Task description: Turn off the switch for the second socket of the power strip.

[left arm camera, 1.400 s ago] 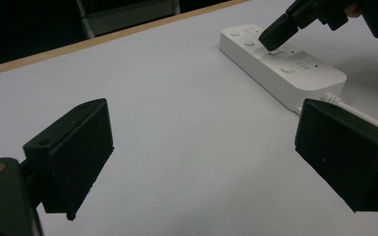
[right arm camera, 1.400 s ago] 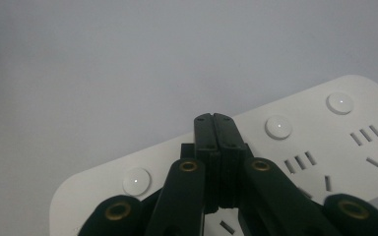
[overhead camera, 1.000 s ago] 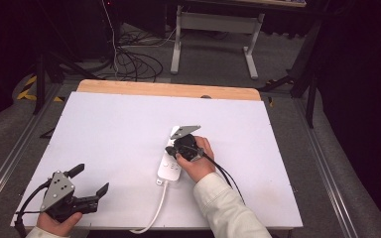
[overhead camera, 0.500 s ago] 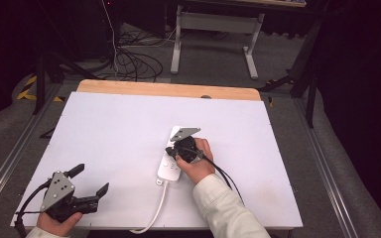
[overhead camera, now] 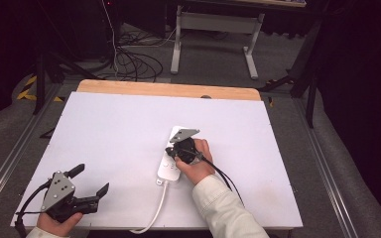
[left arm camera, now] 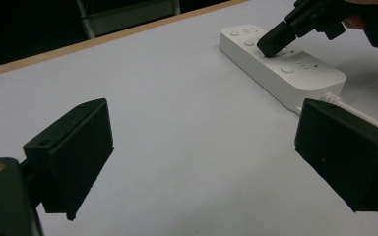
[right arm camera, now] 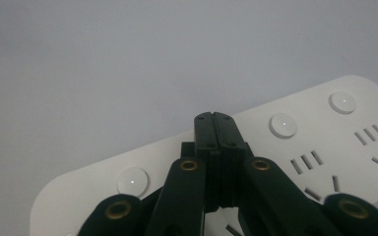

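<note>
A white power strip (overhead camera: 167, 171) lies near the middle of the white table (overhead camera: 104, 129), and its white cable (overhead camera: 151, 216) runs toward the near edge. My right gripper (overhead camera: 170, 151) is shut, with nothing between its jaws, and its tips rest on top of the power strip (right arm camera: 325, 142) between two round buttons (right arm camera: 282, 125). In the left gripper view the right gripper (left arm camera: 270, 46) touches the power strip (left arm camera: 295, 73) from above. My left gripper (overhead camera: 92, 179) stands open at the near left corner, apart from the strip, with bare table between its jaws (left arm camera: 204, 147).
The table's far edge is a wooden strip (overhead camera: 168, 89). Beyond it, on the floor, lie dark cables (overhead camera: 129, 59) and the legs of a desk frame (overhead camera: 250, 59). Grey padded rails run along both sides of the table.
</note>
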Available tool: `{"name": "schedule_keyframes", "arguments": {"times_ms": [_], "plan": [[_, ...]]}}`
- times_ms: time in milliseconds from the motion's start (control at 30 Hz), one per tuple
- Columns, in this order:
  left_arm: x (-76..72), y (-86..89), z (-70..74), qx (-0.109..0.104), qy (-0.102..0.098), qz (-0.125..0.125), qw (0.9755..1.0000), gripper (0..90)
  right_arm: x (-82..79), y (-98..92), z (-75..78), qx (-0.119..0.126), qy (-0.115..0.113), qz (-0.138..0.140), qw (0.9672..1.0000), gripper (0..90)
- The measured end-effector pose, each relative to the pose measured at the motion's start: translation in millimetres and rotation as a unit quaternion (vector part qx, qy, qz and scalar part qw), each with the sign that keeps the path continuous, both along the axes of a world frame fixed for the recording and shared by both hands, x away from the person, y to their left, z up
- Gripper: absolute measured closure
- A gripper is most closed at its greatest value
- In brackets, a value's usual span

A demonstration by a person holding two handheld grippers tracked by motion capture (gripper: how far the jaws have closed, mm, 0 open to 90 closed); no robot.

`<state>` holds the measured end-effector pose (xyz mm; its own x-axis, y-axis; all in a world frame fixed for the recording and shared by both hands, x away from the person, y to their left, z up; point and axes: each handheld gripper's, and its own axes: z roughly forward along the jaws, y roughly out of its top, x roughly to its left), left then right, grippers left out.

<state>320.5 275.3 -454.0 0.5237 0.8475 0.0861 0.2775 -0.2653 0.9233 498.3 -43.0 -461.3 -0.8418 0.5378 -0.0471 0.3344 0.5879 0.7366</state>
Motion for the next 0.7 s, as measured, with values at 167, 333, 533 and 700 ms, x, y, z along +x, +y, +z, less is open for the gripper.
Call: {"name": "schedule_keyframes", "arguments": {"times_ms": [167, 333, 533, 700], "plan": [[-0.2, -0.2, 0.1, 0.001, -0.001, 0.000, 1.0000, 8.2, 0.4, -2.5, -1.8, 0.014, 0.004, -0.004, 0.9999, 90.0], [-0.3, -0.3, 0.2, 0.001, 0.000, 0.000, 1.0000, 8.2, 0.4, -4.3, -3.3, 0.024, 0.007, -0.007, 0.9997, 90.0], [-0.6, -1.0, 0.0, -0.001, 0.000, -0.001, 1.0000, 8.2, 0.1, -4.6, -4.0, 0.028, 0.008, -0.009, 0.9995, 90.0], [-0.3, -0.9, 0.0, -0.001, 0.001, -0.001, 1.0000, 8.2, 0.6, -5.2, -4.4, 0.031, 0.013, -0.012, 0.9994, 90.0]]}}
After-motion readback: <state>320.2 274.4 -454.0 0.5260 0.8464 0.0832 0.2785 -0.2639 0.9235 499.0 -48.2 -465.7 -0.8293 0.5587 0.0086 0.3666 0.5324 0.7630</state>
